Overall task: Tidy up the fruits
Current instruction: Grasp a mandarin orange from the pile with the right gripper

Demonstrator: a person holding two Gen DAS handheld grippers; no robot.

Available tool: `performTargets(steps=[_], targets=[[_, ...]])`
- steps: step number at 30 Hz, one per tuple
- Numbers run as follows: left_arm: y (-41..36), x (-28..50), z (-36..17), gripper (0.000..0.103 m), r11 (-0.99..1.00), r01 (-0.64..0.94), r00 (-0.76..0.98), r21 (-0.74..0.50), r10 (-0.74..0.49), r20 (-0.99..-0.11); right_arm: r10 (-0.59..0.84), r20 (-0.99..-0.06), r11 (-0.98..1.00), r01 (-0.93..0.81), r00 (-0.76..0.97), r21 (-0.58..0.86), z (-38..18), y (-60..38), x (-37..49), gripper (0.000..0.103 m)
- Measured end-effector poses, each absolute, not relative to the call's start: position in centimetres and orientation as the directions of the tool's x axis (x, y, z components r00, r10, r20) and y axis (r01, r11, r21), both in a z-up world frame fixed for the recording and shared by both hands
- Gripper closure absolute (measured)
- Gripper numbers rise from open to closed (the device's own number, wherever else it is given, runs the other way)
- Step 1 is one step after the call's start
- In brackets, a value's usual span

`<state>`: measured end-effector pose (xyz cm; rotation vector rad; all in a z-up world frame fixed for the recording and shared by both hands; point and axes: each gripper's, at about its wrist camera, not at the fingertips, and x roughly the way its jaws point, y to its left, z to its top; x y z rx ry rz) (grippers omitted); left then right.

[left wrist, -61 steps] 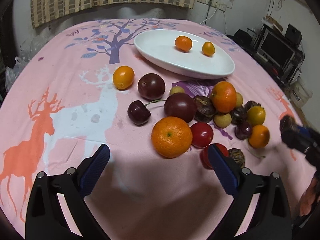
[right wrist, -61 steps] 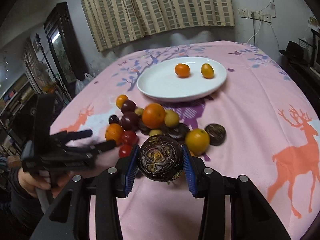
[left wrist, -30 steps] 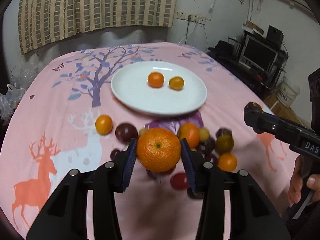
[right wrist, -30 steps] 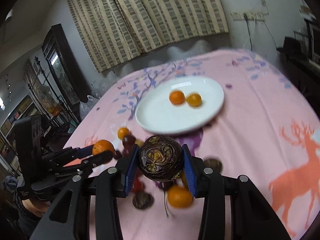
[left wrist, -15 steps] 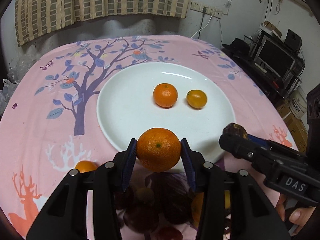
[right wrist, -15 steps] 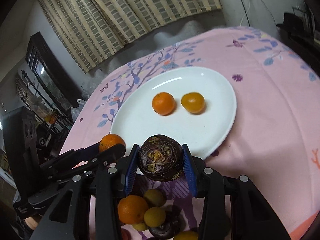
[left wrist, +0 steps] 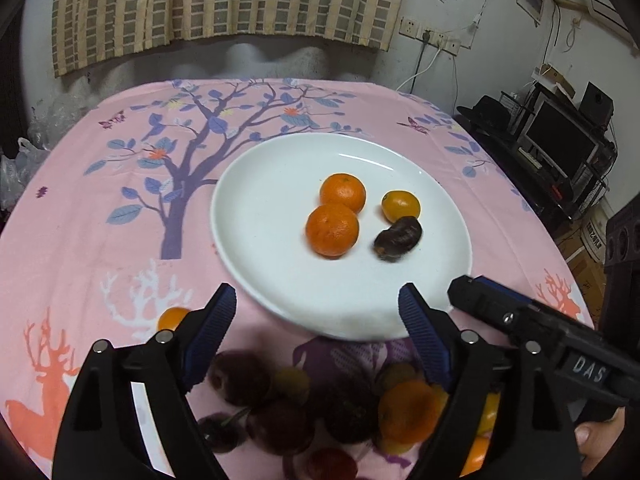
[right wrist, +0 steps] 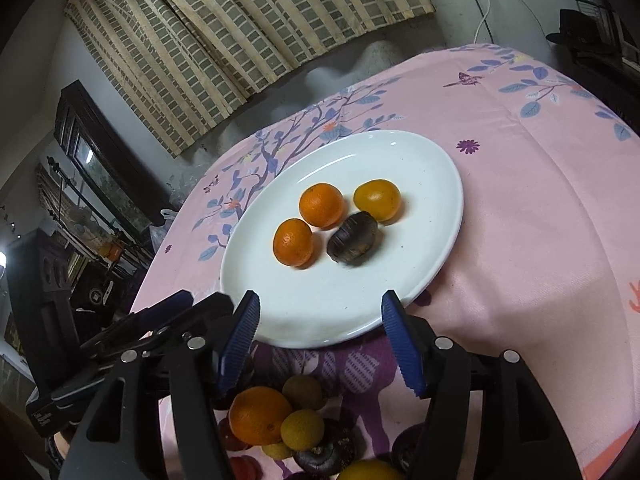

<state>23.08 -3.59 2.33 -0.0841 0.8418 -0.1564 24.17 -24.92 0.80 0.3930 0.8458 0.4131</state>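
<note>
The white plate (left wrist: 248, 184) holds two oranges, one nearer (left wrist: 332, 230) and one behind it (left wrist: 343, 193), a small yellow fruit (left wrist: 401, 206) and a dark wrinkled fruit (left wrist: 398, 238). My left gripper (left wrist: 316, 304) hangs over the plate's near rim, its jaws opening with nothing between them. In the right wrist view the same plate (right wrist: 420, 168) shows the dark fruit (right wrist: 353, 244) lying beside the oranges (right wrist: 293, 242). The right gripper (right wrist: 320, 308) is also over the near rim, jaws opening and empty.
A heap of loose fruit lies on the pink cloth below both grippers: an orange (left wrist: 404, 412), dark plums (left wrist: 240, 378) and small yellow ones (right wrist: 302, 428). One small orange fruit (left wrist: 172, 318) sits apart at the left. The two grippers stand close side by side.
Both grippers moved forward to the plate, then opened. The orange left the left jaws and the dark fruit left the right jaws; both now rest on the plate.
</note>
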Motion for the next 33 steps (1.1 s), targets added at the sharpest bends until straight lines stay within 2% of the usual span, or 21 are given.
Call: performTargets(steps=[3, 8, 11, 19, 26, 30, 33], targets=[[-3.4, 20.8, 2.5, 0.014, 0.989, 0.105, 0.682, -0.1, -0.145, -0.717, 0.458, -0.642, 0.875, -0.182, 0.615, 0.449, 1.3, -24.9, 23.4, 0.035], [-3.3, 17.2, 2.3, 0.013, 0.99, 0.132, 0.697, -0.049, -0.127, -0.706, 0.42, -0.656, 0.901, -0.201, 0.627, 0.385, 1.7, -24.3, 21.4, 0.035], [-2.7, 15.1, 2.2, 0.009, 0.988, 0.139, 0.705, -0.067, -0.146, -0.694, 0.374, -0.658, 0.925, -0.21, 0.653, 0.317, 1.9, -24.1, 19.4, 0.031], [-1.1, 11.6, -0.3, 0.008, 0.981, 0.124, 0.662, -0.15, -0.194, -0.723, 0.271, -0.689, 0.962, -0.21, 0.673, 0.173, 0.6, -24.2, 13.0, 0.03], [-0.4, 10.3, -0.9, 0.008, 0.98, 0.128, 0.66, -0.154, -0.2, -0.724, 0.251, -0.756, 0.963, -0.236, 0.604, 0.131, -1.1, -23.8, 10.0, 0.031], [-0.2, 10.4, -1.0, 0.008, 0.978, 0.125, 0.657, -0.167, -0.208, -0.725, 0.221, -0.794, 0.964, -0.249, 0.566, 0.091, -2.0, -22.8, 10.4, 0.053], [-0.3, 10.4, -1.0, 0.008, 0.978, 0.13, 0.654, -0.161, -0.207, -0.728, 0.234, -0.808, 0.959, -0.266, 0.54, 0.1, -2.4, -22.2, 11.2, 0.055]])
